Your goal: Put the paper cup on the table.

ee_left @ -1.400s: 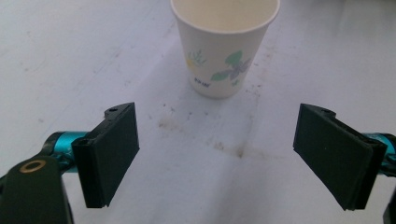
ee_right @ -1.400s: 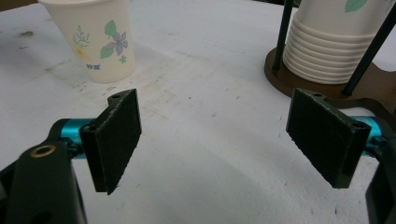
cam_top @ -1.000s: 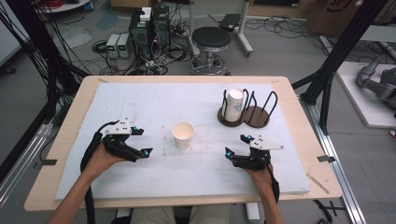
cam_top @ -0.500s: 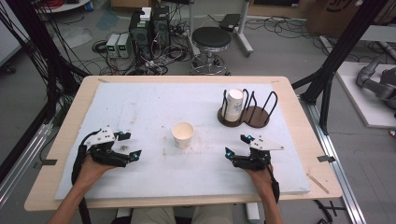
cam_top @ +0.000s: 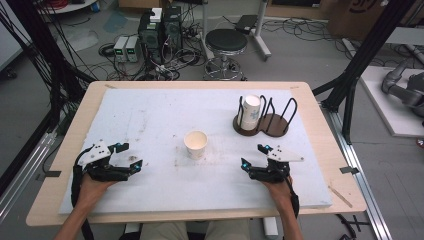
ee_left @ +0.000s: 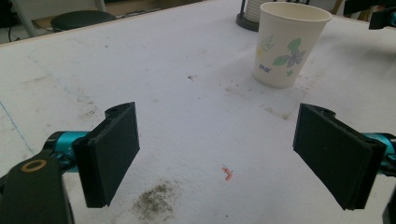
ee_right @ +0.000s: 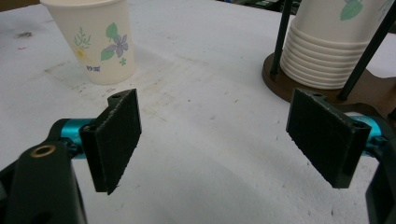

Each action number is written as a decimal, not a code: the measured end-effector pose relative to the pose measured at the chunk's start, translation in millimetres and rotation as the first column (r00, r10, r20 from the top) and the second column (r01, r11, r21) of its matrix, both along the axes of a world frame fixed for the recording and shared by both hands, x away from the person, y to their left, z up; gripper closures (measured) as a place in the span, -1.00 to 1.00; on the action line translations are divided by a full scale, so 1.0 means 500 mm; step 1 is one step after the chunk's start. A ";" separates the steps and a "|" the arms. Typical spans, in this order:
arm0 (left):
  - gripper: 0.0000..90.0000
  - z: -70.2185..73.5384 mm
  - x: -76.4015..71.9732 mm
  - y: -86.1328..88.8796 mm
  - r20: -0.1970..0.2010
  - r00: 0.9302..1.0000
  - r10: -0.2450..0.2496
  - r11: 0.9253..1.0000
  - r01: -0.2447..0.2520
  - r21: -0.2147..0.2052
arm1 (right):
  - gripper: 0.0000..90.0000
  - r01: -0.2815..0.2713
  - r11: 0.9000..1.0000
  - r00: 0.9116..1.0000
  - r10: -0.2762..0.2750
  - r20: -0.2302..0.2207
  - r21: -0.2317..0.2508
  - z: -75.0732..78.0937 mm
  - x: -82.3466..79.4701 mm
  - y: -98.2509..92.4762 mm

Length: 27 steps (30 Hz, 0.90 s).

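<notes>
While the paper cup (cam_top: 196,143) stands upright between them, left hand-held gripper (cam_top: 131,160) and right hand-held gripper (cam_top: 252,156) gape, released

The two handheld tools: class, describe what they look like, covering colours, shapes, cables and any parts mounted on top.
Each tool, left and right, has a black body with turquoise fittings near the jaws. The jaws are flat, rectangular black pads, with a brass-coloured ring on the black arm beside one. A grey three-cornered plate sits on top of each, and a black cable trails back from the left one. No sleeves are visible.
</notes>
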State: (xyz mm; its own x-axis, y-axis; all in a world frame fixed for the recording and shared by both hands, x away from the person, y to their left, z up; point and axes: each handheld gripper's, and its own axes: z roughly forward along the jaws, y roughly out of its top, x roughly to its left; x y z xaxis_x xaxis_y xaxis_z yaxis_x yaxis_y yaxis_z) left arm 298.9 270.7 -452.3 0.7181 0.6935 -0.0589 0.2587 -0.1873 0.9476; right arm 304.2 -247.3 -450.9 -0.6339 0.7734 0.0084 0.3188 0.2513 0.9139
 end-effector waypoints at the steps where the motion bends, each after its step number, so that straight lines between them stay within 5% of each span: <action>1: -0.68 0.000 0.000 0.001 0.006 1.000 0.005 1.000 -0.005 0.005 | -0.59 0.001 1.000 1.000 -0.001 0.000 0.000 0.000 0.000 0.000; 27: -0.67 -0.015 -0.008 0.009 0.031 0.999 0.015 1.000 -0.015 -0.016 | -0.59 -0.003 1.000 1.000 0.003 0.001 -0.014 0.000 -0.001 0.002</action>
State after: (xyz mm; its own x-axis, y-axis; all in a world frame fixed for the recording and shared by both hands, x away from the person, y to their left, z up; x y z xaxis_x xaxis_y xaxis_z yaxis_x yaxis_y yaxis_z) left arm 295.0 275.3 -459.7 0.7092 0.7034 -0.0482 0.2319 -0.1682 0.9581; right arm 304.0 -246.3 -451.0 -0.6361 0.7716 -0.0030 0.3170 0.2649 0.9107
